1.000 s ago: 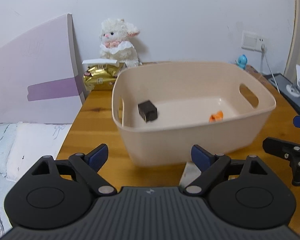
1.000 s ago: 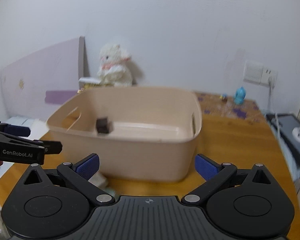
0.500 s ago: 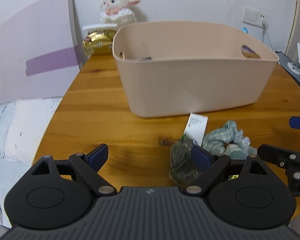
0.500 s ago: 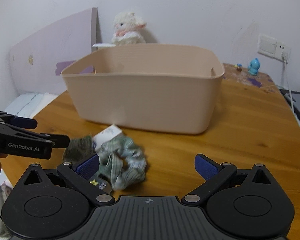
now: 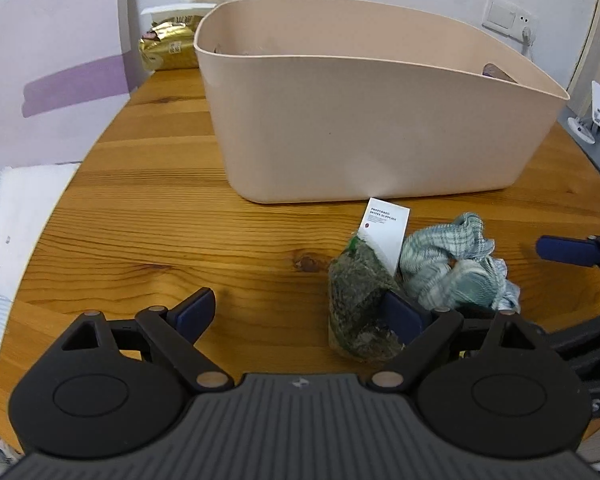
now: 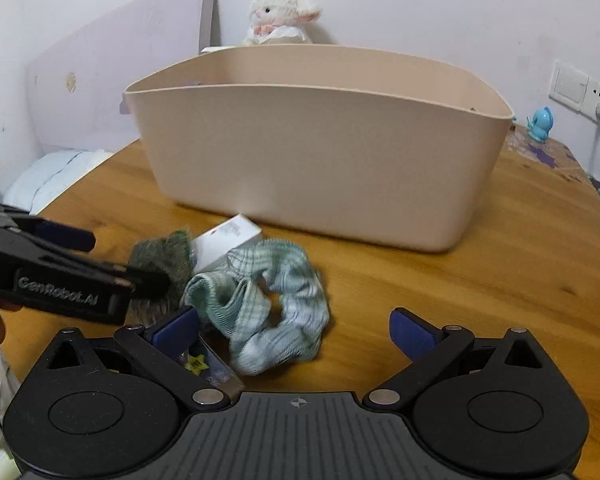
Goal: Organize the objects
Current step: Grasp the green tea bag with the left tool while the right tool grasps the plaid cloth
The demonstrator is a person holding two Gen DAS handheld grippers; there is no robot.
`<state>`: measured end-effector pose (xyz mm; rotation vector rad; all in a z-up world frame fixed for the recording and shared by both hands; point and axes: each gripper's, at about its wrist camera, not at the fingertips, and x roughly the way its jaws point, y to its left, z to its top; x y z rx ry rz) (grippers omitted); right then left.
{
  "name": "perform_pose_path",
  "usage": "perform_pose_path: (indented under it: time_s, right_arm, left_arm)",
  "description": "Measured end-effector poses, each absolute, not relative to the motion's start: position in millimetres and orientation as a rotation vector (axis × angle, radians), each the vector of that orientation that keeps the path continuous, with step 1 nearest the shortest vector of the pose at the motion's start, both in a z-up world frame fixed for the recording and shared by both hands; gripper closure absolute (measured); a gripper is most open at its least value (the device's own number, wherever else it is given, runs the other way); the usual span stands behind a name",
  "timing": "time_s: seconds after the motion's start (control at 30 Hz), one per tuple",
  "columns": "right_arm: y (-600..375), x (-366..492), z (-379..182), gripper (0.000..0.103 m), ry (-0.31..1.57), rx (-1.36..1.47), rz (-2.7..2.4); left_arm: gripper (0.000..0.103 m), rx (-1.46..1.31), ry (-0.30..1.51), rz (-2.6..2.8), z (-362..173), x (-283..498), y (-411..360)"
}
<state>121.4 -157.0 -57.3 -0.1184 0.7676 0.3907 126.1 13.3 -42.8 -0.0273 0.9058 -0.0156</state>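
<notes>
Left wrist view: your left tool and right tool gape wide, holding nothing. Before the beige bin, contents hidden, lie a green scrunchie, white box and dark pouch on the counter.

- The left wrist view sits low over the wooden table, looking forward along the left gripper toward the beige tub and the back wall.
- The right wrist view is just as low, beside it, looking along the right gripper at the tub from further right.
- Both are close to a small pile: a green scrunchie and a dark green pad.
- Each view catches the other gripper at its edge, and both share the tub and the plush lamb.
</notes>
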Motion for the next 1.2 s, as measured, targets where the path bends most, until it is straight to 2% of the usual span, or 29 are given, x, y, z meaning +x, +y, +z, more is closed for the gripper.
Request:
perform_pose_path:
  time_s: [0.17, 0.47, 0.53, 0.57, 0.63, 0.67, 0.7, 0.73, 0.77, 0.87, 0.97, 1.2]
  right_arm:
    - [-156, 134, -62, 0.0, 0.773, -0.123, 0.365]
    - [-153, 135, -76, 0.0, 0.799, -0.166, 0.347]
    - [-153, 133, -75, 0.002, 0.793, -0.166, 0.34]
    - [-152, 132, -75, 0.006, 0.784, -0.168, 0.343]
    - [-152, 126, -73, 0.015, 0.763, -0.174, 0.349]
    - [-148, 125, -72, 0.022, 0.758, -0.174, 0.355]
    - [-145, 125, -71, 0.027, 0.755, -0.166, 0.359]
    - [-145, 124, -70, 0.039, 0.754, -0.154, 0.364]
    - [-145, 123, -68, 0.053, 0.753, -0.146, 0.362]
    - [-147, 121, -67, 0.066, 0.755, -0.135, 0.363]
    - [-152, 115, -64, 0.074, 0.742, -0.112, 0.349]
    - [-172, 102, -42, 0.076, 0.67, -0.056, 0.314]
  left_arm:
    - [0.011, -0.111, 0.909, -0.061, -39, 130, 19]
    - [0.012, -0.078, 0.939, -0.046, -50, 134, 9]
    - [0.014, -0.084, 0.942, -0.042, -50, 133, 10]
    - [0.016, -0.084, 0.944, -0.036, -49, 132, 11]
    - [0.033, -0.071, 0.94, -0.018, -48, 129, 12]
    - [0.037, -0.056, 0.938, -0.008, -47, 128, 12]
    - [0.047, -0.04, 0.934, 0.0, -47, 127, 12]
    - [0.056, -0.028, 0.93, 0.006, -46, 126, 12]
    - [0.057, -0.019, 0.926, 0.016, -46, 124, 12]
    - [0.058, -0.037, 0.927, 0.011, -45, 122, 15]
    - [0.058, -0.038, 0.924, 0.012, -44, 120, 15]
    - [0.059, -0.035, 0.865, 0.02, -25, 109, 17]
